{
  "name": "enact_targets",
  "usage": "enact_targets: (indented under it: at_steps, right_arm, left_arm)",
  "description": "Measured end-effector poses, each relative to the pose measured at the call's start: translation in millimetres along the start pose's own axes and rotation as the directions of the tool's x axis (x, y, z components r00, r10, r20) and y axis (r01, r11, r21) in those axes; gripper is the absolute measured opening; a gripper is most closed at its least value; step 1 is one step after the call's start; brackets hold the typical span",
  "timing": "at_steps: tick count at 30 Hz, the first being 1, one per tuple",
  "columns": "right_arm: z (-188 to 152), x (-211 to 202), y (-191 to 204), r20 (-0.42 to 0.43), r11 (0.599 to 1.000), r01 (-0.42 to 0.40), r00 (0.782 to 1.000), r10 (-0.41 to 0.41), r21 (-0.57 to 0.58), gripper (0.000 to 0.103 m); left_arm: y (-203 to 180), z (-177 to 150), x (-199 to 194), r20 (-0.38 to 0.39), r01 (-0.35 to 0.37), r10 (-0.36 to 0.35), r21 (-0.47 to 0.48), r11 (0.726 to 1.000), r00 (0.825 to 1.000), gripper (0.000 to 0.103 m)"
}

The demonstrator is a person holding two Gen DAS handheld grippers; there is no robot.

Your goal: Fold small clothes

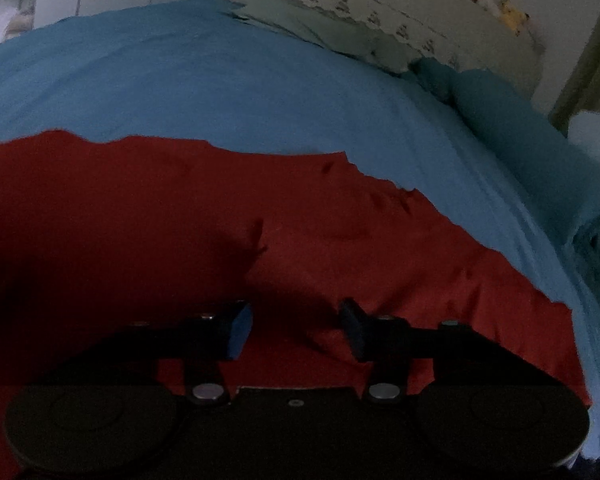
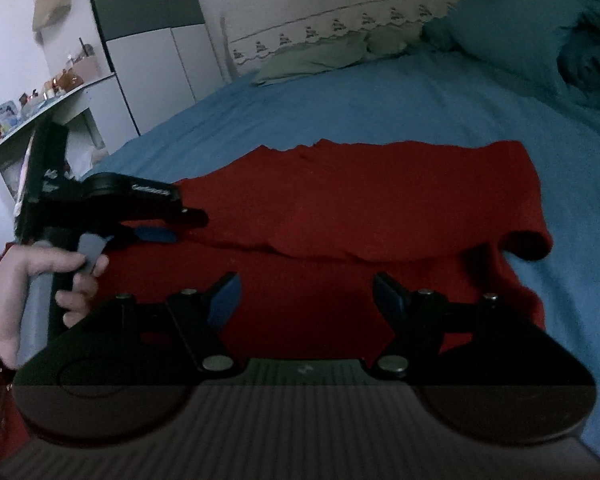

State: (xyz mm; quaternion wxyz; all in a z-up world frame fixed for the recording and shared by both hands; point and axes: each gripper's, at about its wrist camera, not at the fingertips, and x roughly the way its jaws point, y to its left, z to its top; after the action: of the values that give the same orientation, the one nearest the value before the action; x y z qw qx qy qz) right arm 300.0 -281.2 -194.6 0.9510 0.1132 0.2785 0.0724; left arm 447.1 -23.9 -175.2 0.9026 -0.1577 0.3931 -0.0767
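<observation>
A red garment point(image 1: 228, 224) lies spread on the blue bed sheet point(image 1: 188, 80). In the right wrist view the garment point(image 2: 360, 200) has its far part folded over the near part, with a rolled fold edge across the middle. My left gripper point(image 1: 296, 330) is open just above the red cloth, holding nothing. It also shows in the right wrist view point(image 2: 172, 226), at the garment's left edge, held by a hand. My right gripper point(image 2: 306, 300) is open over the garment's near part, empty.
Pale green pillows point(image 2: 312, 58) and a rumpled teal blanket point(image 2: 540, 40) lie at the head of the bed. A white headboard point(image 2: 340, 4) stands behind them. A shelf with small items point(image 2: 40, 104) and a wardrobe point(image 2: 152, 40) stand at the left.
</observation>
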Motion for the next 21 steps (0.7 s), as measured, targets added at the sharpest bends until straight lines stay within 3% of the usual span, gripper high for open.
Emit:
enact_targets:
  at_steps: [3,7,9,10,15,21]
  right_arm:
    - [0,-1,-2,-0.002,1.000,-0.001,1.000,0.001,0.012,0.088]
    - [2,-2,-1,-0.001,1.000,0.006,1.000,-0.006,0.005,0.088]
    - [2,-2,2,-0.001,1.000,0.010,1.000,-0.010,0.001,0.088]
    - [1,-3,2,0.000,1.000,0.013,1.000,-0.013,-0.003,0.088]
    - [4,-1,3,-0.004,0.999,0.037,0.999,-0.038,-0.004,0.088]
    - [10,1,1,-0.015,0.997,0.083,0.996,-0.083,-0.001,0.089]
  left_arm:
    - [1,2,6,0.003,0.054,-0.054,-0.037,0.998,0.999,0.059]
    - [-4,9,18,-0.003,0.066,-0.067,-0.079,0.995,0.998,0.056]
    - [-6,13,23,-0.005,0.045,-0.046,-0.086,0.995,0.999,0.014]
    - [-7,15,26,-0.017,0.036,-0.037,-0.084,0.996,0.999,0.003]
    - [-15,36,14,0.072,0.066,-0.063,-0.046,0.997,0.995,0.004]
    - [-1,71,-31,0.240,0.043,-0.042,0.000,0.999,0.970,0.004]
